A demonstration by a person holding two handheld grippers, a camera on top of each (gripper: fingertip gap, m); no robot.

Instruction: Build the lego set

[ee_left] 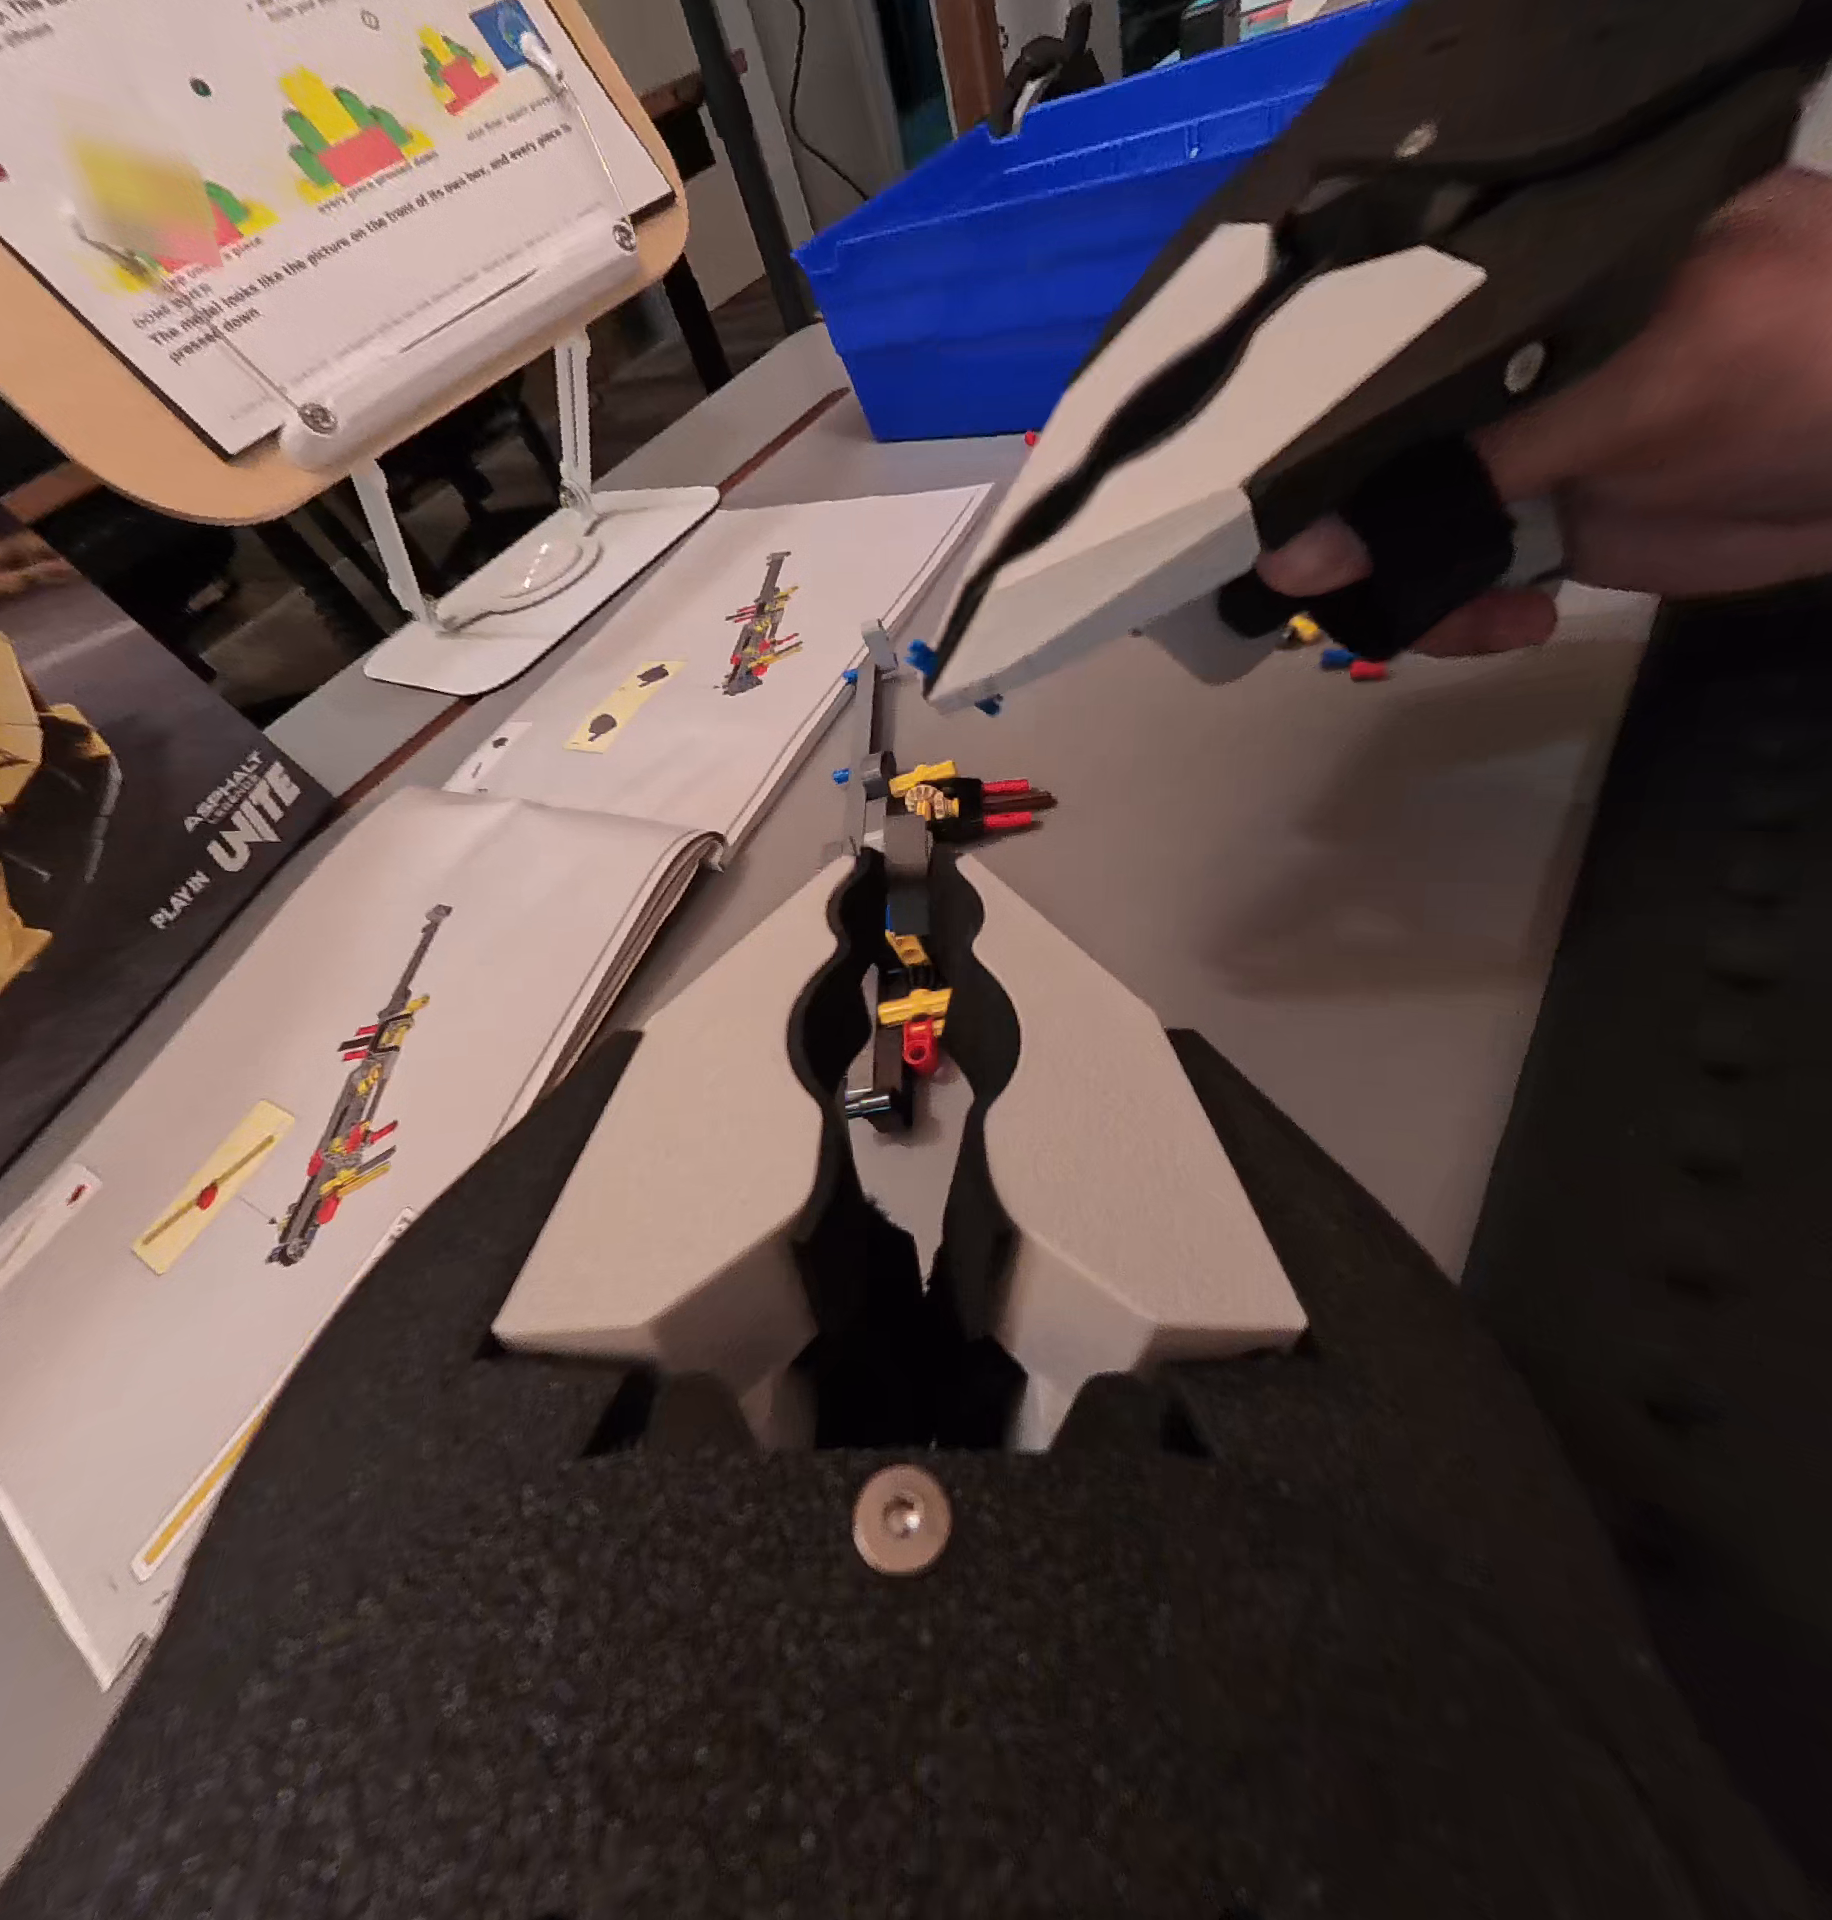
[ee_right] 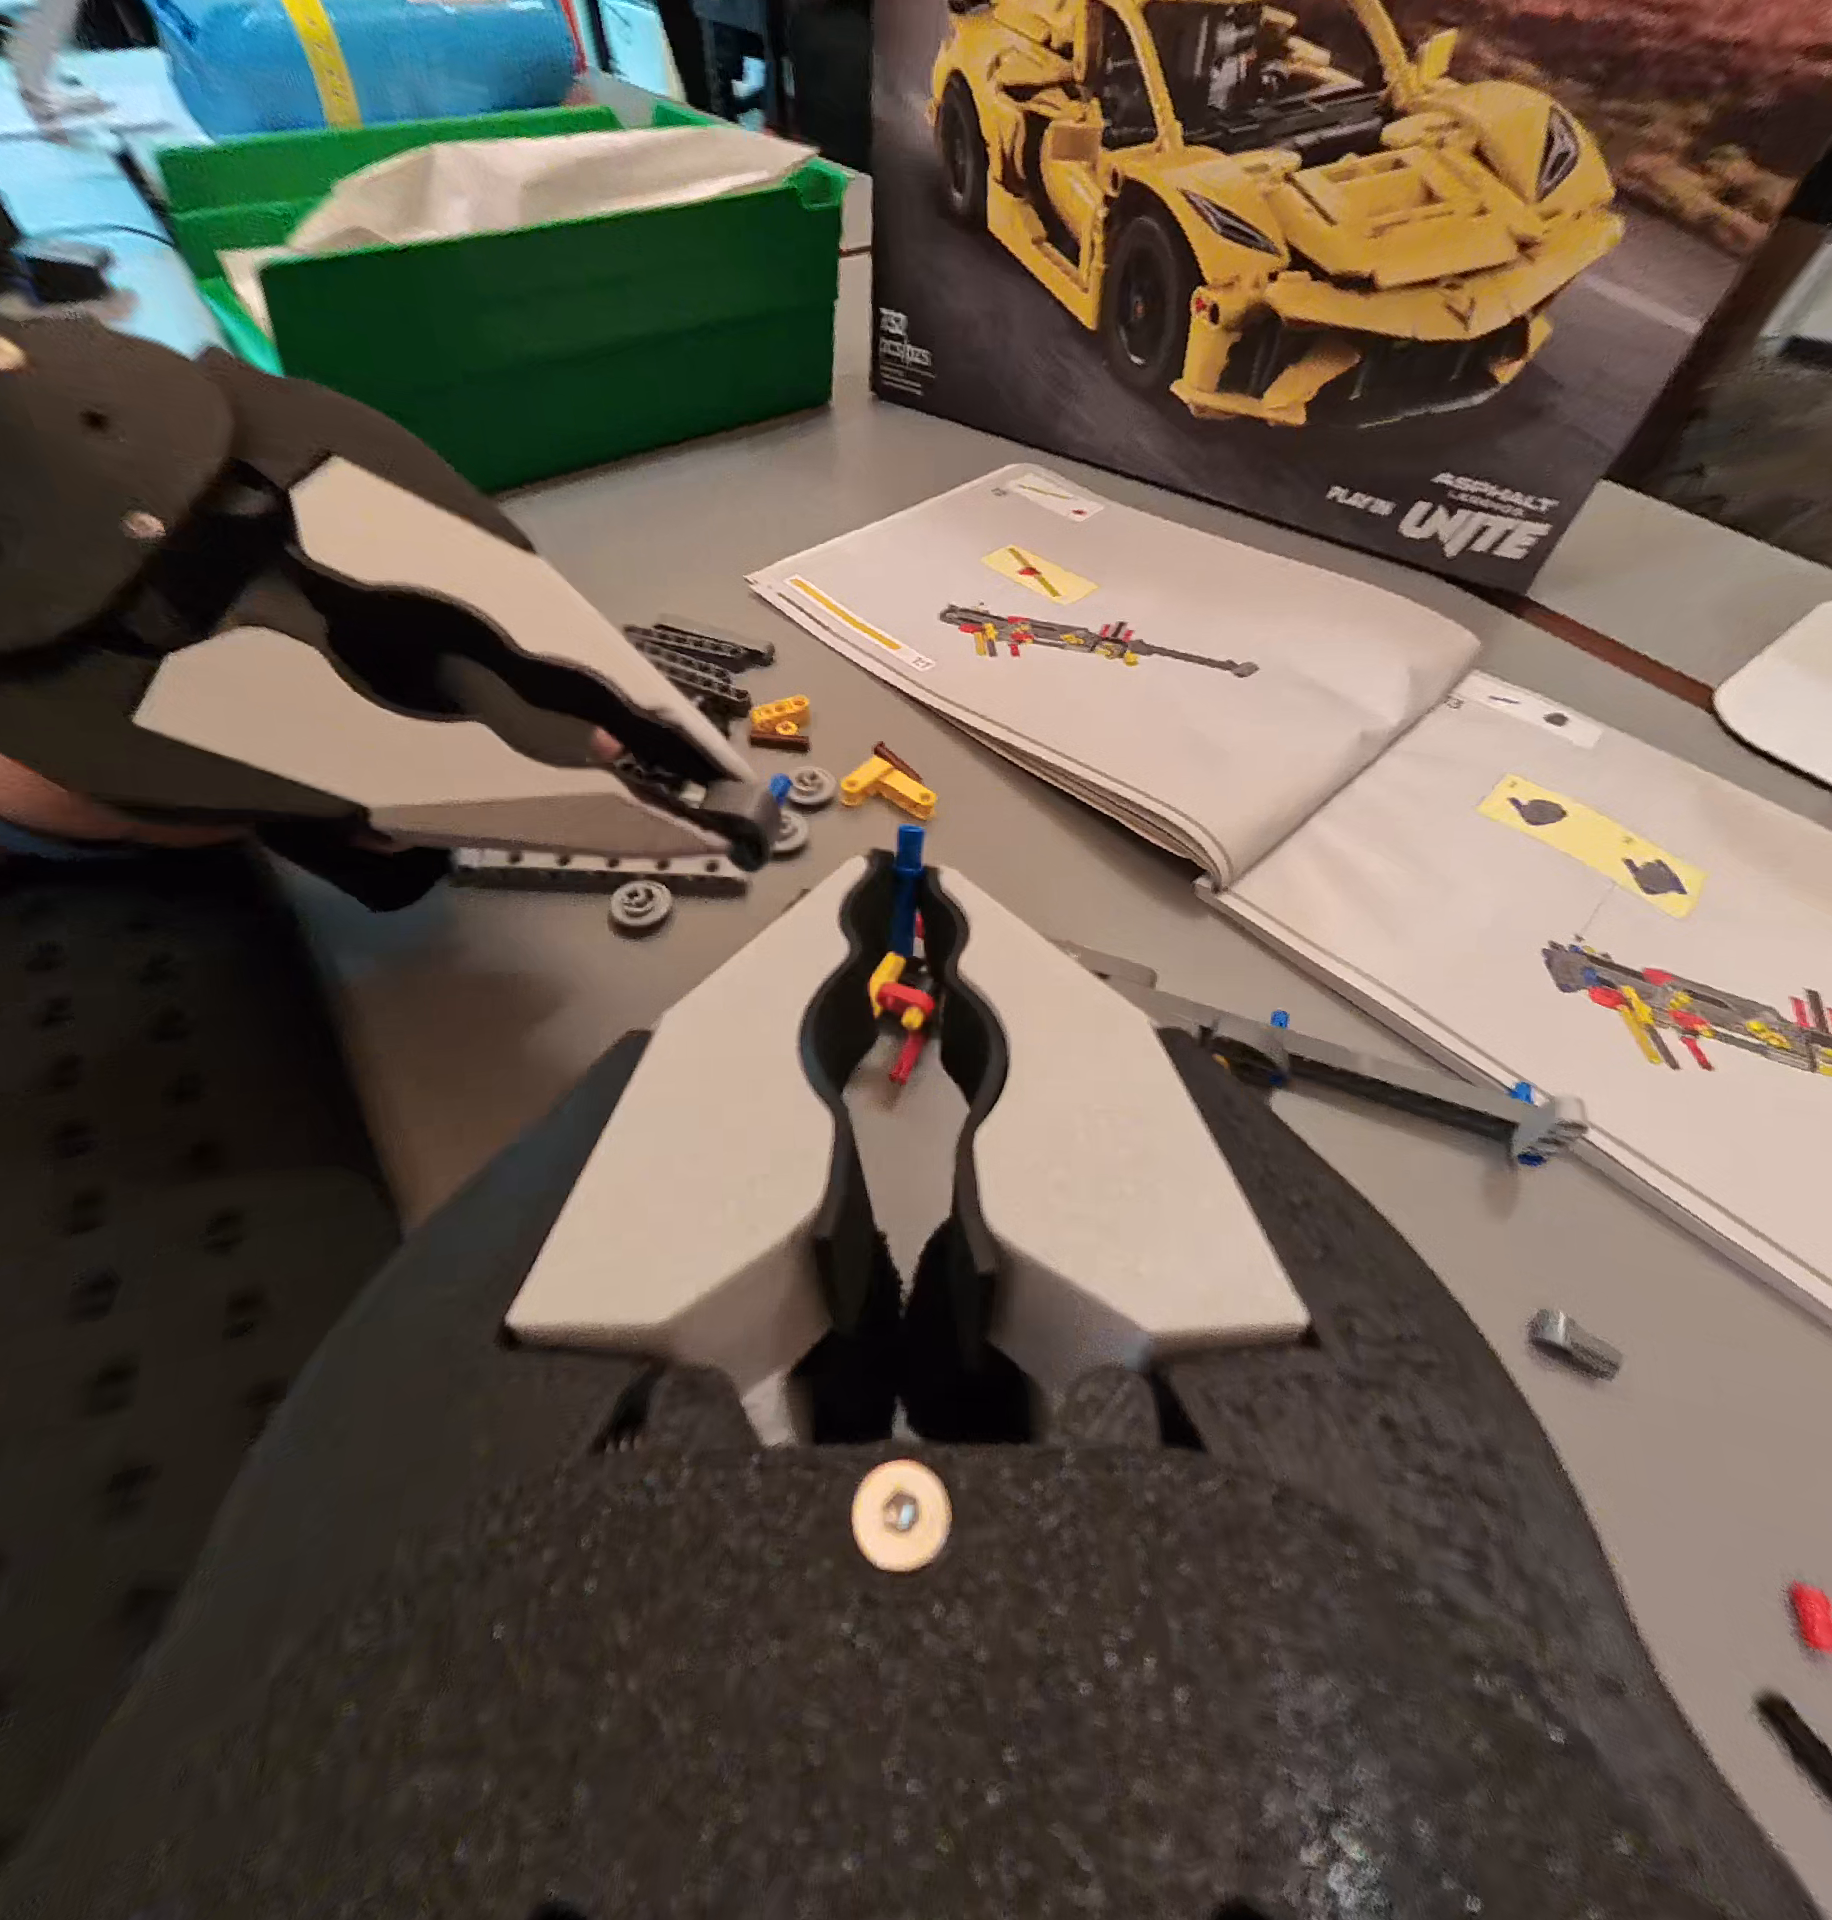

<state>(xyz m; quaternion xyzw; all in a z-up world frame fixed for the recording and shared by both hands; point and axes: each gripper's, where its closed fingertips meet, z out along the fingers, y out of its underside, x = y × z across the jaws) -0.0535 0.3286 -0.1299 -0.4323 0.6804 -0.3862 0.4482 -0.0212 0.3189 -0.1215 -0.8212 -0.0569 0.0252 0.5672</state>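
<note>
1. Between the fingers of the left gripper, closed tight, sits a sub-assembly of black, yellow and red parts. Its grey end pokes out at 12 o'clock.
2. The right gripper appears clamped on a small cluster of yellow and red parts, with a blue pin sticking out past the tips at 12 o'clock.
3. In the right wrist view the left gripper's tip is at 10 o'clock, near the right one but apart from it.
4. A long grey beam lies on the table at 3 o'clock, against the edge of the open instruction booklet. Loose parts lie at 12 o'clock.
5. Risks, as I judge them:
   - Both loads are pinched near the fingertips, so a skewed push while mating could twist one out.
   - The pin may miss its hole.
   - A dropped part could scatter among the loose ones.
</note>
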